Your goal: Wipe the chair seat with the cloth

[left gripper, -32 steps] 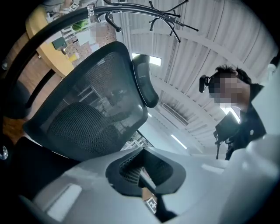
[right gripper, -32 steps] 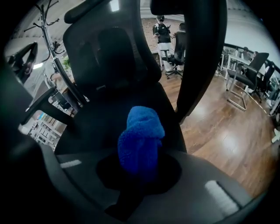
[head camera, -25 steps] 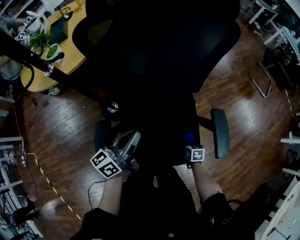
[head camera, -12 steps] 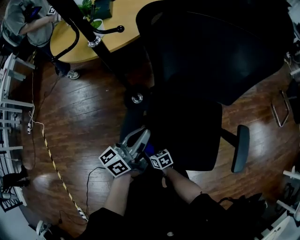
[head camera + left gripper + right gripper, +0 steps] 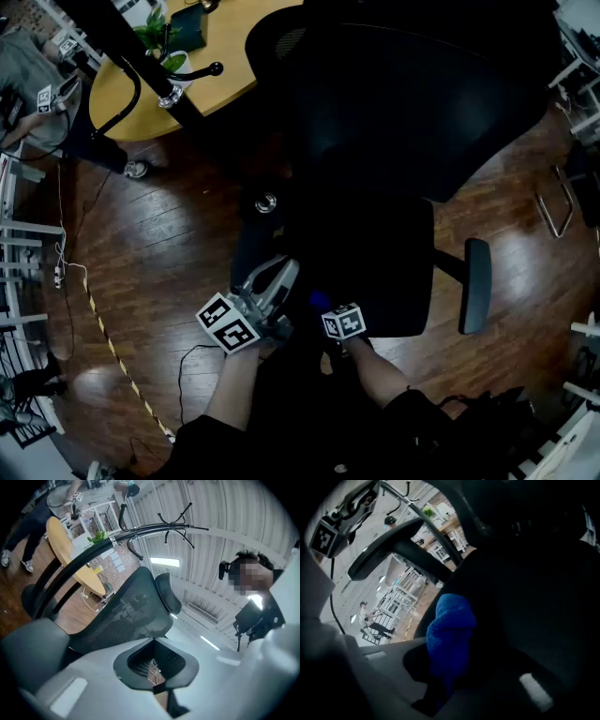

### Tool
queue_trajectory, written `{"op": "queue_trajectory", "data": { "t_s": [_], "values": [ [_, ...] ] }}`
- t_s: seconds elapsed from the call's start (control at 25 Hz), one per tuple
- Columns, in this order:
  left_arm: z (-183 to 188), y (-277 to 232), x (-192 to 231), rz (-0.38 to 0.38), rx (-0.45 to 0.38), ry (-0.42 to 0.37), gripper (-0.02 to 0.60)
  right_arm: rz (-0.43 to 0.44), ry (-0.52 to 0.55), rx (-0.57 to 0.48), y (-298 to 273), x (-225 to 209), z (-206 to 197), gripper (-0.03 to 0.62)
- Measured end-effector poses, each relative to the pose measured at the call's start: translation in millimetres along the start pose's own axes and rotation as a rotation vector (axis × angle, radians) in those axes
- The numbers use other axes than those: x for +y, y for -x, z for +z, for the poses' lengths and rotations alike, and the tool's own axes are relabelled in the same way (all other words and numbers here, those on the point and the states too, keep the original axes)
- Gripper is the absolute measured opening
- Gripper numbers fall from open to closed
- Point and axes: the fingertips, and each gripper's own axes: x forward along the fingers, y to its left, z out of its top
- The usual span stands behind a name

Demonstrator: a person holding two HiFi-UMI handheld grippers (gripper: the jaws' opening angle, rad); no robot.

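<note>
Dark wood floor (image 5: 169, 244) surrounds a black office chair (image 5: 412, 103). At the near left edge of its seat (image 5: 375, 253), the right gripper (image 5: 328, 309) pinches a blue cloth (image 5: 450, 634). The left gripper (image 5: 281, 272), jaws pressed together and empty, hovers beside. Most of the seat likely remains unwiped.

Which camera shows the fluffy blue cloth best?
The right gripper view: the blue cloth sits big and close, pinched in the right tool. The head view shows just a small blue bit by the chair seat. The left gripper view misses it.
</note>
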Motion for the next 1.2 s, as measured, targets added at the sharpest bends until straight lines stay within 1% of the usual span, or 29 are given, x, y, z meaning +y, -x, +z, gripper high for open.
{"op": "queue_trajectory", "data": {
  "t_s": [0.16,0.28,0.4,0.48,0.56,0.76,0.84,0.92,0.96,1.08,1.2],
  "values": [
    [-12,-22,-5,-0.034,0.065,0.013,-0.008,-0.112,-0.149,-0.028,48,-69,-24,0.035],
    [-26,-46,-14,-0.072,0.125,0.012,-0.009,-0.215,-0.223,-0.082,103,-127,-40,0.035],
    [-40,-74,-27,-0.123,0.173,0.012,-0.009,-0.288,-0.311,-0.121,160,-169,-54,0.035],
    [-50,-86,-34,-0.145,0.198,0.016,-0.008,-0.322,-0.343,-0.145,182,-185,-63,0.035],
    [-59,-94,-42,-0.163,0.215,0.018,-0.008,-0.337,-0.359,-0.157,194,-193,-71,0.035],
    [-76,-99,-60,-0.18,0.233,-0.001,-0.009,-0.36,-0.32,-0.16,202,-200,-82,0.035],
    [-77,-101,-65,-0.177,0.227,-0.005,-0.009,-0.351,-0.296,-0.16,207,-199,-79,0.035],
    [-71,-101,-71,-0.17,0.221,-0.006,-0.009,-0.3,-0.273,-0.204,216,-182,-63,0.035],
    [-66,-98,-76,-0.164,0.219,-0.005,-0.008,-0.254,-0.259,-0.262,220,-168,-51,0.035],
    [-43,-87,-95,-0.151,0.198,-0.002,-0.009,-0.107,-0.2,-0.513,248,-110,6,0.035],
    [-13,-85,-120,-0.172,0.149,-0.035,-0.009,0.016,-0.039,-0.739,307,-46,87,0.035]
  ]
}}
